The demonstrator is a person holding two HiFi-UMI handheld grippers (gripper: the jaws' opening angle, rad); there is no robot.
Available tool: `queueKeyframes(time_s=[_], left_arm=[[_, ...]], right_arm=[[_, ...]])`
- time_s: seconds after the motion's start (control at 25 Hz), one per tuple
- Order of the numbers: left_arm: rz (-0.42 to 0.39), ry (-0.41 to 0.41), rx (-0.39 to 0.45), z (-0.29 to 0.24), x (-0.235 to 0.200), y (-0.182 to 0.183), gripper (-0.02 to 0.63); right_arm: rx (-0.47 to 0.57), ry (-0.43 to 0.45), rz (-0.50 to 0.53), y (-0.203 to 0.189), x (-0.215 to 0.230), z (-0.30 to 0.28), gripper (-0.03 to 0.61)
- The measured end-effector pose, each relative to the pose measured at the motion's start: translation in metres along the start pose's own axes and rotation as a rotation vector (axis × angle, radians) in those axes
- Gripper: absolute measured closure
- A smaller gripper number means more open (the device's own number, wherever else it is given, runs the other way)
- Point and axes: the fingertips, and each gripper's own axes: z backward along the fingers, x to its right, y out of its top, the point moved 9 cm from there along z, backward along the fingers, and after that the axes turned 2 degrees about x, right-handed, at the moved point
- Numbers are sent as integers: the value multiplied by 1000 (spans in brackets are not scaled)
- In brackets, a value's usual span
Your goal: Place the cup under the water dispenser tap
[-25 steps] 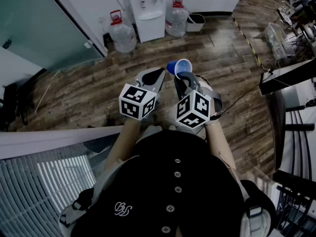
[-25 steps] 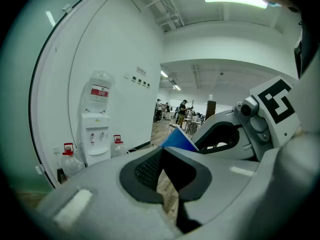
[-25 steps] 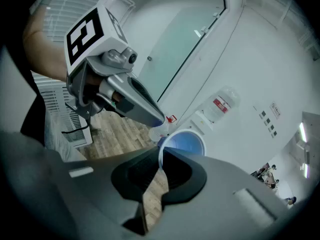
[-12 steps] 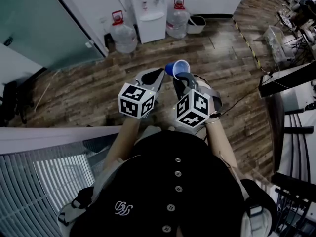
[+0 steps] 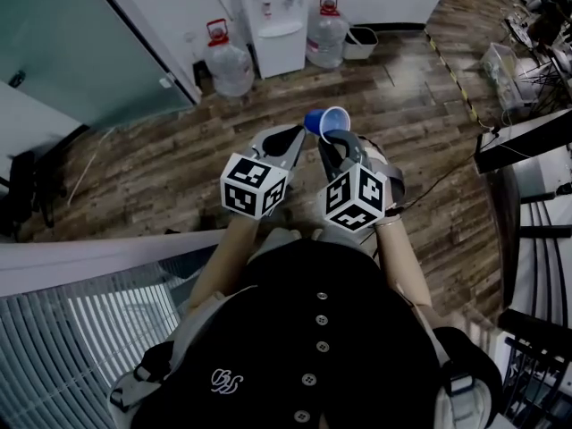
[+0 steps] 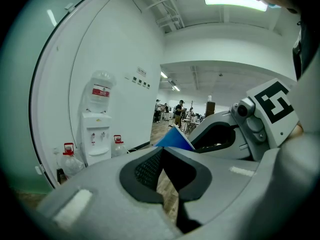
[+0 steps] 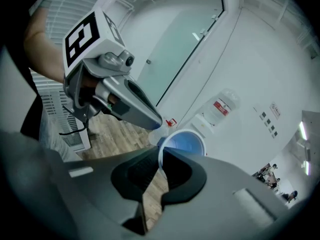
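Observation:
A blue plastic cup (image 5: 325, 121) hangs in the air above the wood floor, its mouth tipped toward me. My right gripper (image 5: 332, 137) is shut on the cup's rim (image 7: 184, 143), one finger inside and one outside. My left gripper (image 5: 295, 132) is just left of the cup, its jaws shut with nothing between them (image 6: 161, 151). The white water dispenser (image 5: 274, 16) stands against the far wall ahead, well away from the cup. In the left gripper view the dispenser (image 6: 97, 139) carries a bottle on top and the cup (image 6: 175, 140) shows beyond the jaws.
Two large water bottles with red caps (image 5: 228, 61) (image 5: 327, 34) stand on the floor on either side of the dispenser. A small bin (image 5: 361, 41) sits right of them. A glass partition (image 5: 80, 52) runs along the left. Desks and cables (image 5: 527, 132) are at the right.

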Motion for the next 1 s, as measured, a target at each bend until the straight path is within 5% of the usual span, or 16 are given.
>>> queueKeyframes(time_s=[0.68, 1.0], left_arm=[[74, -32, -52, -22, -38, -18, 609], [78, -12, -52, -90, -81, -2, 609]], right_arm=[[-77, 7, -80, -6, 12, -43, 554], [-62, 57, -43, -20, 72, -98, 554]])
